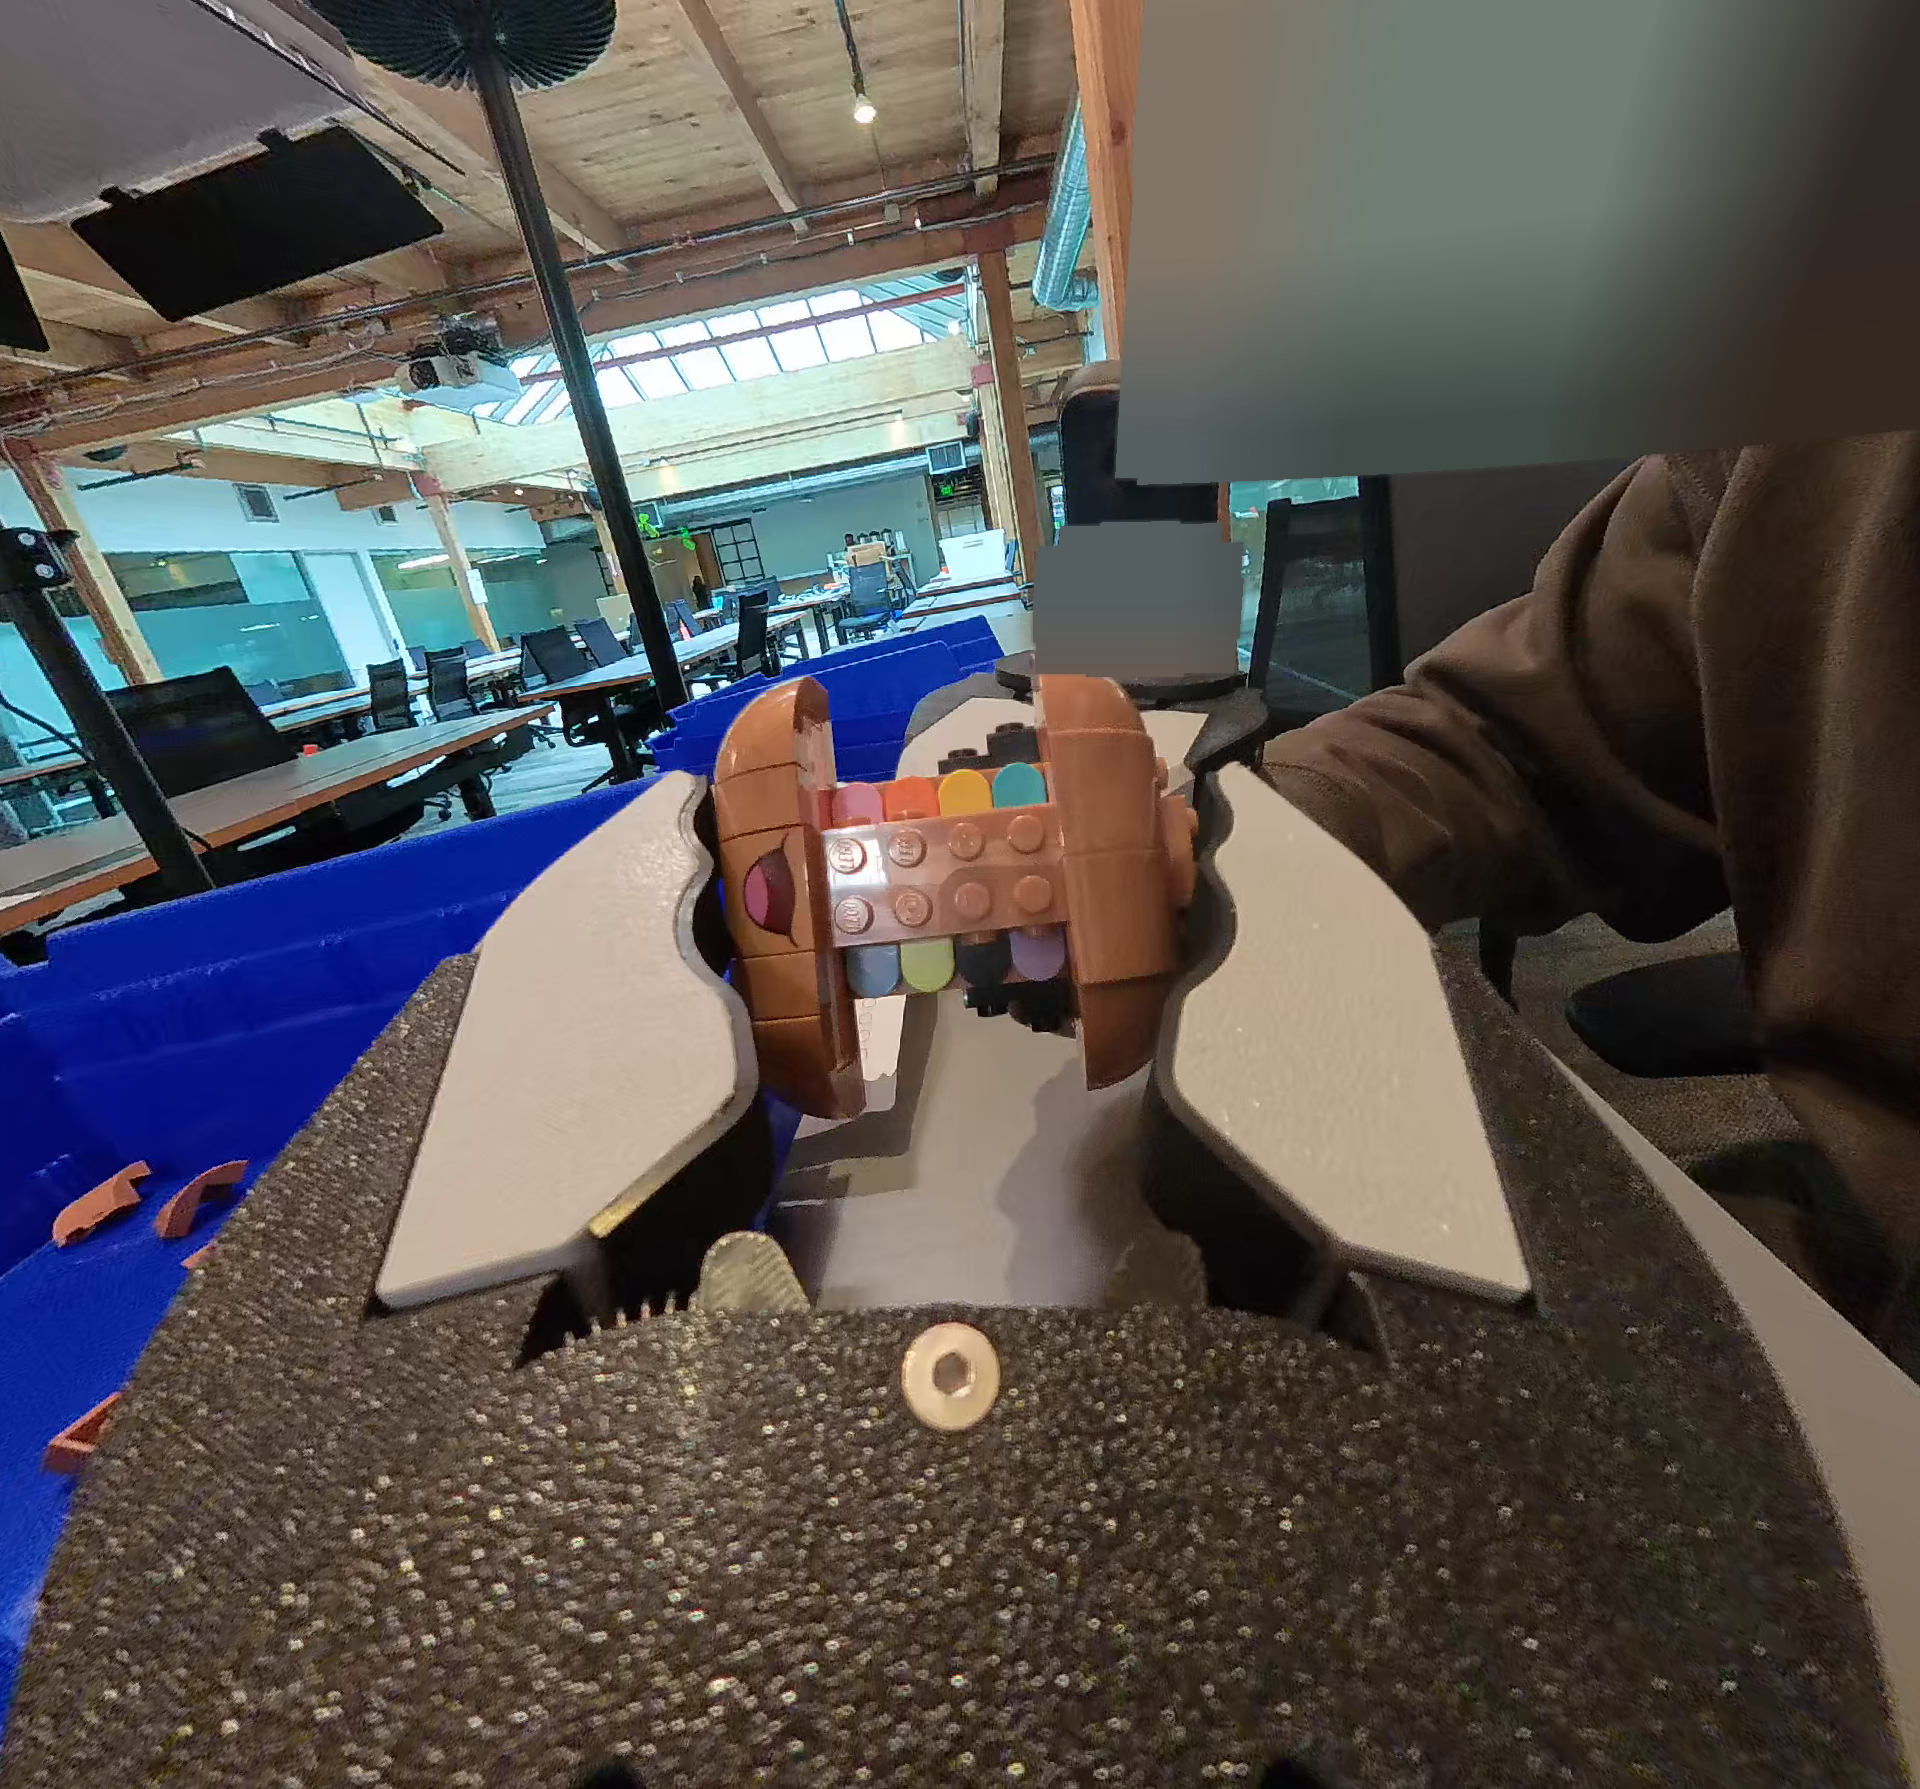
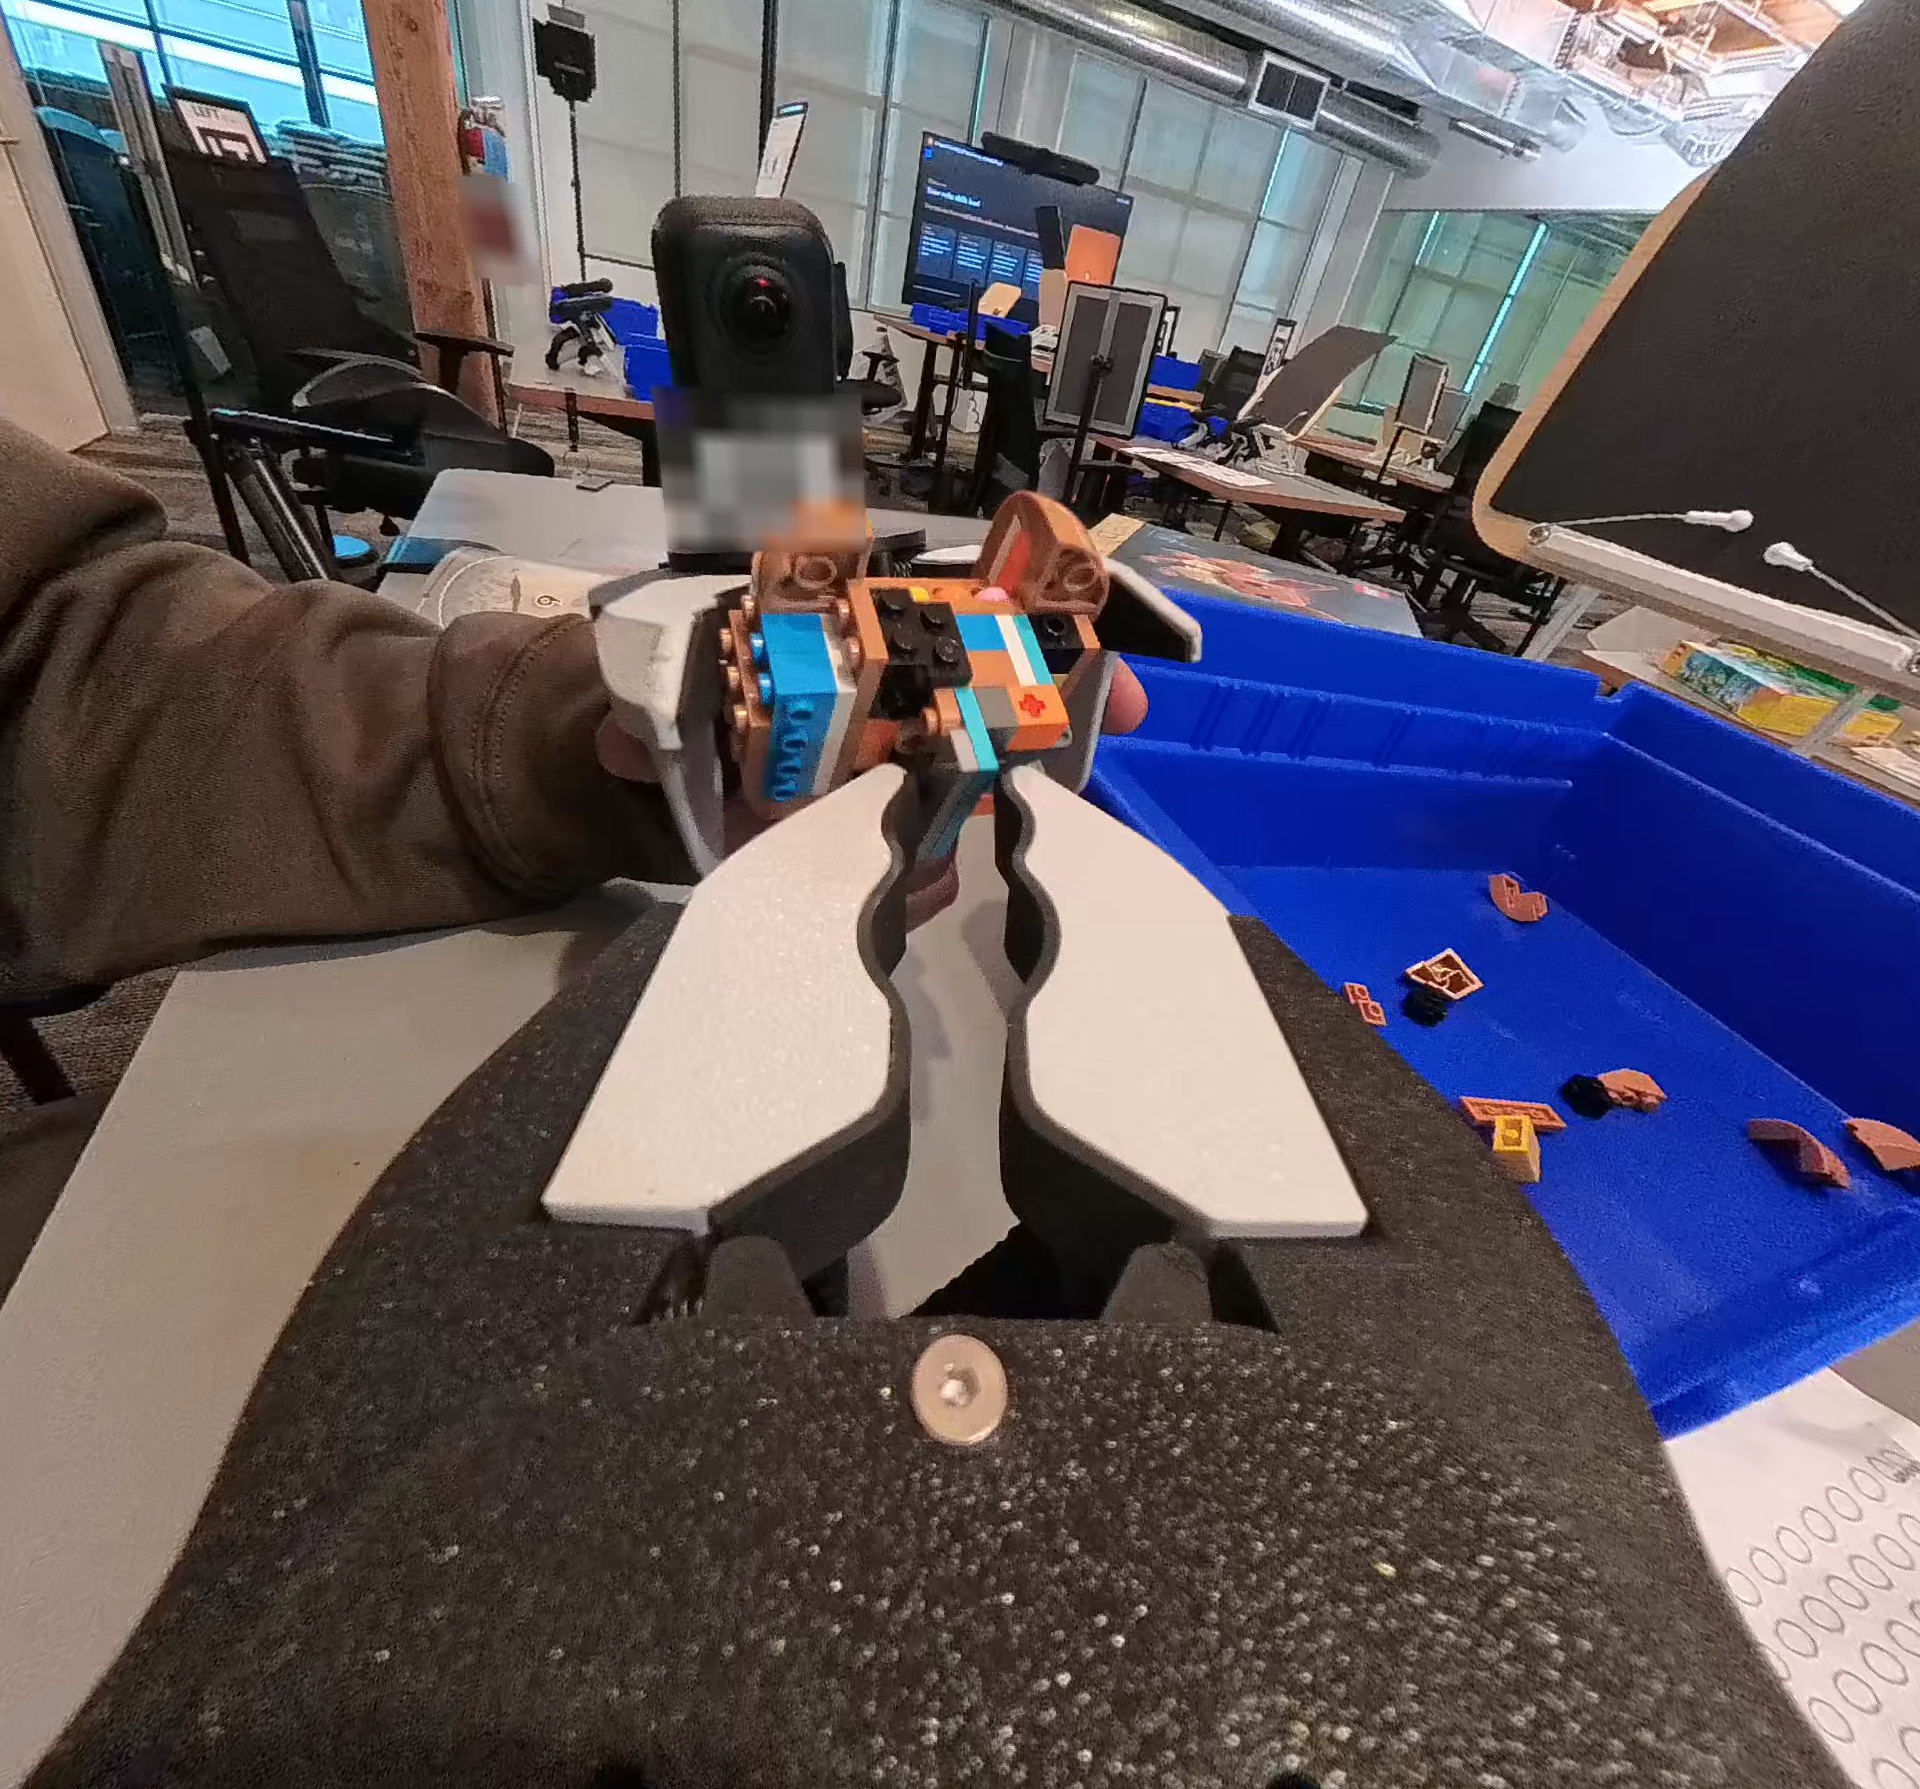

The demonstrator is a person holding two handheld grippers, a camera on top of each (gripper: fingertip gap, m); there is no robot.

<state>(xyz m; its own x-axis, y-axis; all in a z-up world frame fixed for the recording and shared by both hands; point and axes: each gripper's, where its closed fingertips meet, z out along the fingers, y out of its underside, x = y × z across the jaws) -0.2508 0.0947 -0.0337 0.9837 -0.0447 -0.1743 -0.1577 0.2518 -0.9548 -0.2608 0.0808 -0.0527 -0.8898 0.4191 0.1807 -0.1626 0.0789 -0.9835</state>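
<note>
Grey fingers of the left gripper clamp the brown brick model by its two rounded ends, holding it above the blue bin. The right gripper, its fingers narrowed, pinches a small striped part on the model's underside. A good hold probably needs steady pressure from the left and a gentle, straight squeeze from the right.

My left gripper has its grey jaws clamped from both sides on a brown brick model; my right gripper, jaws nearly together, pinches its underside.
</note>
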